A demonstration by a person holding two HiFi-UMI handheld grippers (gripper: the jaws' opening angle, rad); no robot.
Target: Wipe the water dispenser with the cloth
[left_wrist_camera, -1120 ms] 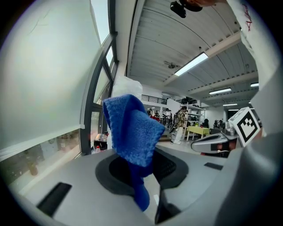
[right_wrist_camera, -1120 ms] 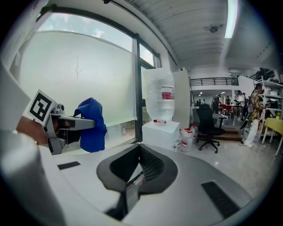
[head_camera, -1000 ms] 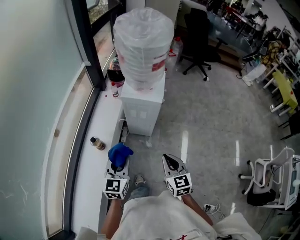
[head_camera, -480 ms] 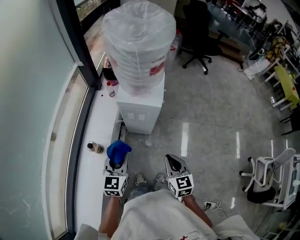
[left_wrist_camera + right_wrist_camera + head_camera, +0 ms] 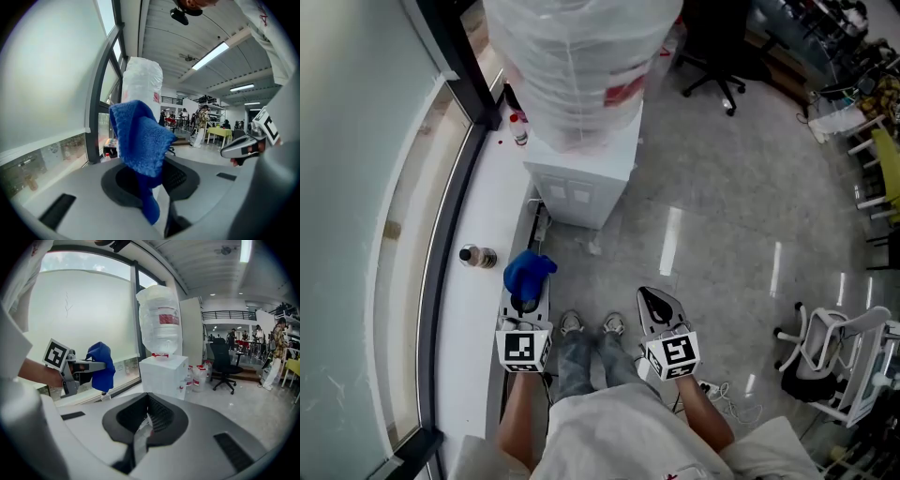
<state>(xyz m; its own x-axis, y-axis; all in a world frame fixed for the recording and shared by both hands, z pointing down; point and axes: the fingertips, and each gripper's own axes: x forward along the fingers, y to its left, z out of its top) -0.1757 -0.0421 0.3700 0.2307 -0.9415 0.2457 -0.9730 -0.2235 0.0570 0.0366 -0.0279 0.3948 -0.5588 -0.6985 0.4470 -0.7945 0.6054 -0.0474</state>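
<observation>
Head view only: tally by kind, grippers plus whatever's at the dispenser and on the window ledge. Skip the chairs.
Grippers: 2, left gripper and right gripper
Blue cloth: 1
Water dispenser: 1
Water jug on top: 1
Small bottles on the ledge: 2
Total: 7

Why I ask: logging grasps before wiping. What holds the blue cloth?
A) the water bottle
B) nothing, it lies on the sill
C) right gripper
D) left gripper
D: the left gripper pinches the blue cloth between its fingers; the right gripper carries no cloth.
</observation>
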